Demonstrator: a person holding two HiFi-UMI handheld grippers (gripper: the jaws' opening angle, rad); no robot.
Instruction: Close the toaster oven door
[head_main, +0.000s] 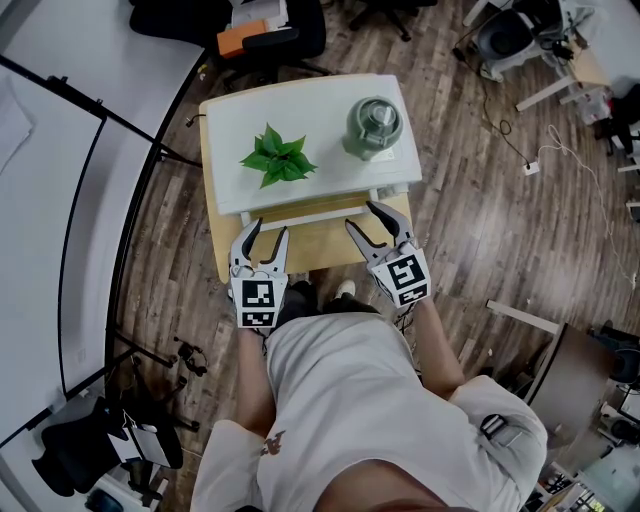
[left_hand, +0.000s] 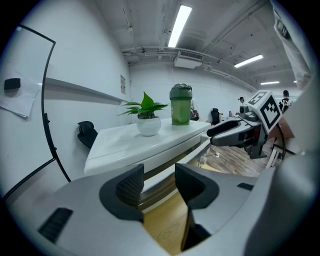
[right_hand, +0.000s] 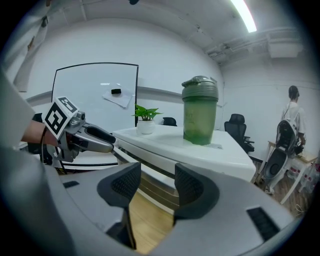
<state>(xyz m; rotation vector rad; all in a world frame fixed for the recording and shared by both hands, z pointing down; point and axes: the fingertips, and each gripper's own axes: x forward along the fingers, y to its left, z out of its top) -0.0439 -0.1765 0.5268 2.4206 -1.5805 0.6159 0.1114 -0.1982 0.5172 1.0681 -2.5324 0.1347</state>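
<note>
Left tongs (head_main: 265, 240) and right tongs (head_main: 363, 220) are hovering just in front of the white box-shaped toaster oven (head_main: 320, 105). Each pair is showing a narrow gap between its jaws and gripping nothing.

The oven's dark glass door (right_hand: 150, 189), with its long white bar handle (head_main: 320, 215), is standing upright against the oven's front, as the task is asking. Whether it is seating fully I am not managing to tell. I am judging that this fits a door pushed home as well as one resting a crack short. Anything further is hinging on the seam under the top edge, which no view is showing clearly.

The oven is sitting on a light wooden table (head_main: 300, 255). On its top, a small round white pot (left_hand: 148, 126) is holding a leafy green plant (head_main: 277, 157). Near it, a translucent green plastic shaker bottle (head_main: 375, 125) is wearing its lid, and I cannot tell what it is holding.
</note>
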